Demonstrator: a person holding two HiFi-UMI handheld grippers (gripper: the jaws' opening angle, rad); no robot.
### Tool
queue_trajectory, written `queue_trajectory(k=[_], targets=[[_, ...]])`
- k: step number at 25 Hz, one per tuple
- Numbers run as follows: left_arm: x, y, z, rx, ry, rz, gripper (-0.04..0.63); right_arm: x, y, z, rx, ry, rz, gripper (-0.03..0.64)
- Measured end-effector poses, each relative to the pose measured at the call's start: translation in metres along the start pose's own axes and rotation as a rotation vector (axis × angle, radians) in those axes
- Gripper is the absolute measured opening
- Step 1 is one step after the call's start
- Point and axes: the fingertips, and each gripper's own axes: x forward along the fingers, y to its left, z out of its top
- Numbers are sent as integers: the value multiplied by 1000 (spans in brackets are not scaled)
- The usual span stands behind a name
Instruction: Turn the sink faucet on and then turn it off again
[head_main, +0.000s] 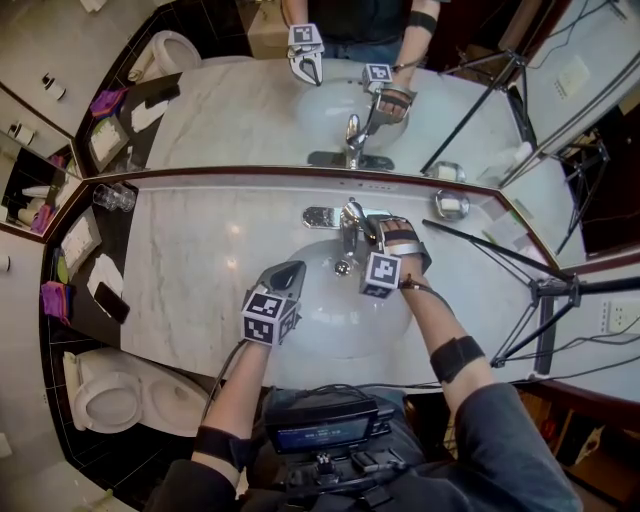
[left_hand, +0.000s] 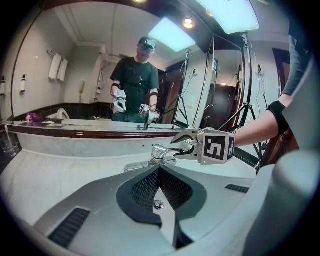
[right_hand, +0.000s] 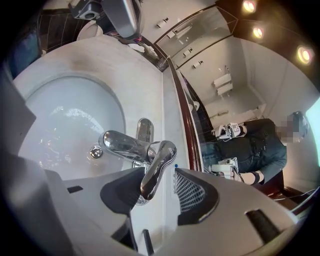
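Marble worktop (head_main: 190, 270) runs under the mirror, with the white sink basin (head_main: 320, 325) set into it; the basin looks wet, though I cannot tell whether water is running. The faucet (head_main: 348, 240) stands at the back rim of the basin, centred, on a fixed chrome base. I judge it rigid, polished and slippery, likely wet, and not fragile. The left gripper (head_main: 288, 275) hovers over the near left of the basin, well apart from the faucet, its jaws clenched on nothing. The right gripper (right_hand: 156, 190) is at the faucet with its jaws released and standing wide. The single lever handle (right_hand: 159, 165) lies between them, and neither pad appears to press on it. The lever is the only moving part, a smooth tapered blade on a stiff pivot. I judge the best hold to be near its free end, pads on the two flat sides, closed firmly before lifting or pressing, since a light pinch would slide off the chrome
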Motion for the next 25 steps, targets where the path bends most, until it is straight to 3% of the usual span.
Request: queue_trajectory(k=[8,25], targets=[[3,1,-5,-6,15,-3,0,2,-14,9,73,-12,15,187],[3,0,-14,-16,26,-3,0,8,-38,18,102,-52,55,189]])
